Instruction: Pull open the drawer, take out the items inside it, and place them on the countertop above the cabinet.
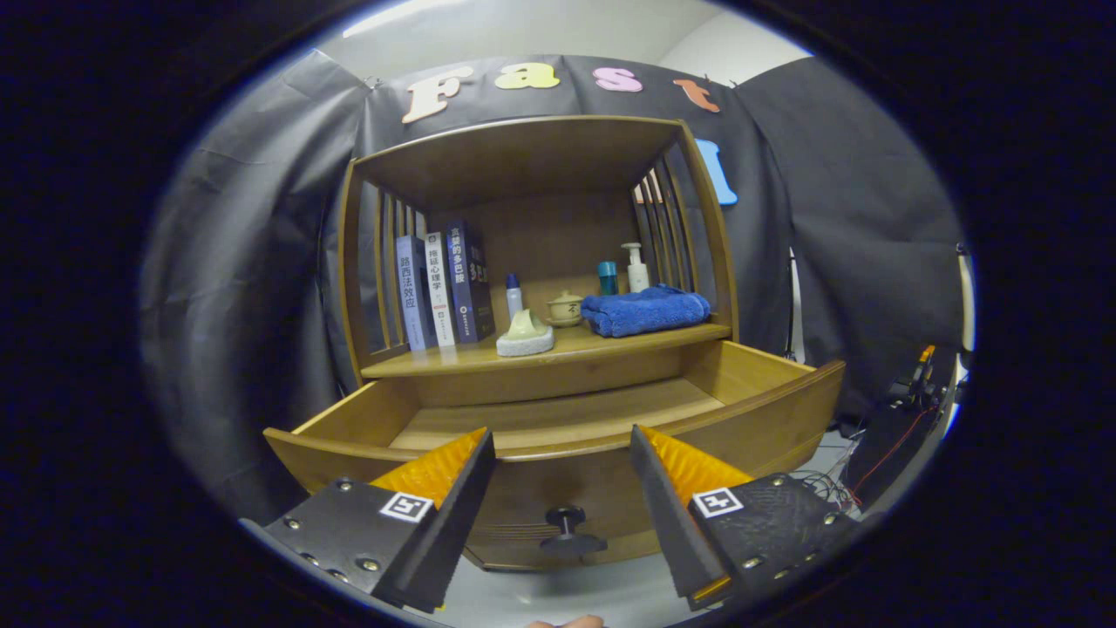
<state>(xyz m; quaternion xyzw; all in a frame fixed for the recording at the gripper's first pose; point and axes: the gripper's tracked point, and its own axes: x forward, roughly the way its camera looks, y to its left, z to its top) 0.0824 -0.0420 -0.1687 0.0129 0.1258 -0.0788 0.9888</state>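
Black cloth backs a wooden cabinet [532, 262] at centre frame. Its drawer [558, 419] stands pulled open, visible floor bare, knob [567, 528] between released jaws. A blue towel [645, 311] sits on the counter [558, 347]. Next, seemingly: tilt forward to check the drawer's near corners.

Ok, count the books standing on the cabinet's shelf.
3. All stand upright together at the shelf's slatted end: the pale blue book outermost, the white book in the middle, the dark book innermost, nearest the small bottle. The open tongs hang before the drawer knob.
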